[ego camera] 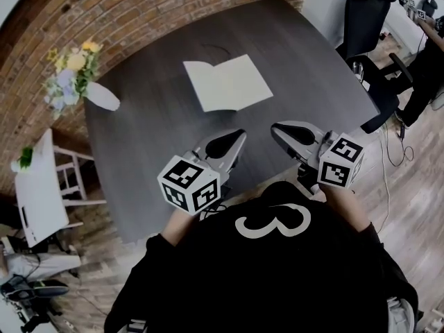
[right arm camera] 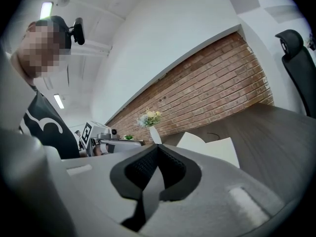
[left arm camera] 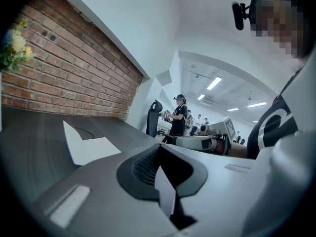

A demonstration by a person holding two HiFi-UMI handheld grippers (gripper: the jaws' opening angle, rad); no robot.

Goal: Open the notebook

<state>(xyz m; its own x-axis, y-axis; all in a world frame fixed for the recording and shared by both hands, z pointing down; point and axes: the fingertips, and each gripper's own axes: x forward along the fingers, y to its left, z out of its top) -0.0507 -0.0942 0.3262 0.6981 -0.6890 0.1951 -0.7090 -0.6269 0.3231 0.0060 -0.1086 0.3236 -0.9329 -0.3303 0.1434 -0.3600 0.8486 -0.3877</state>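
The notebook (ego camera: 227,82) lies open on the dark table (ego camera: 152,137), its white pages face up, a little beyond the middle. It also shows as a white sheet in the left gripper view (left arm camera: 89,147) and the right gripper view (right arm camera: 212,147). My left gripper (ego camera: 239,134) (left arm camera: 159,149) is held close to the person's body over the table's near edge, jaws shut with nothing between them. My right gripper (ego camera: 275,127) (right arm camera: 157,149) hovers beside it, also shut and empty. Both point toward the notebook and stand well short of it.
A white vase of flowers (ego camera: 100,96) stands at the table's left edge by the brick wall (ego camera: 139,12). A black office chair (ego camera: 368,19) is at the far right. A white side table (ego camera: 41,186) is on the left. People stand in the background (left arm camera: 178,115).
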